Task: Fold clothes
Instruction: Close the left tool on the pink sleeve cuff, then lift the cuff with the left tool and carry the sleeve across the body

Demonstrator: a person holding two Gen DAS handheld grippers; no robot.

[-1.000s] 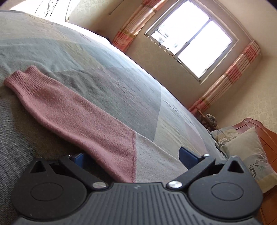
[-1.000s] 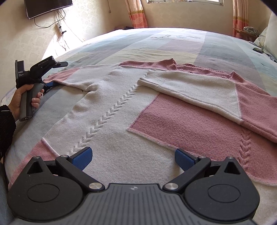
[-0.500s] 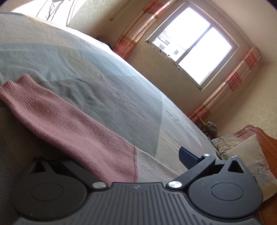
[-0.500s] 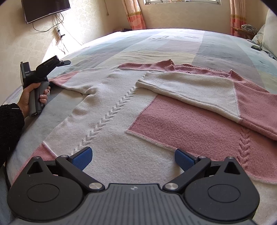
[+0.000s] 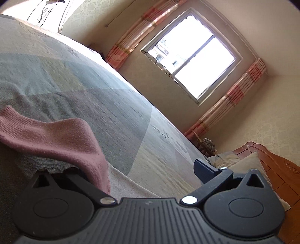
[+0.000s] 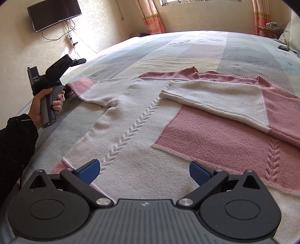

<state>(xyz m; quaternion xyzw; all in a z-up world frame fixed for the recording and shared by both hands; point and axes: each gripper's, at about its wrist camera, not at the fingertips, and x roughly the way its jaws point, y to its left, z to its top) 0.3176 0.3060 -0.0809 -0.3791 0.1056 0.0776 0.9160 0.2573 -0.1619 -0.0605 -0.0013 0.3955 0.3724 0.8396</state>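
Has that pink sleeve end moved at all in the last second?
Yes. The pink sleeve has been drawn inward from the bed's left edge toward the sweater body, bunching beside the left gripper.

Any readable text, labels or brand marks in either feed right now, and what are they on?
"DAS": white letters on the black rear block of the left tool, seen in the right wrist view.
Smaller print under "DAS": too small to read.
Lettering along the left tool's black upper body: blurred, unreadable.
Round mark on the grey handle's base: looks like a "G", not certain.
Wall-mounted black television: no readable brand.
Left wrist view: no text.
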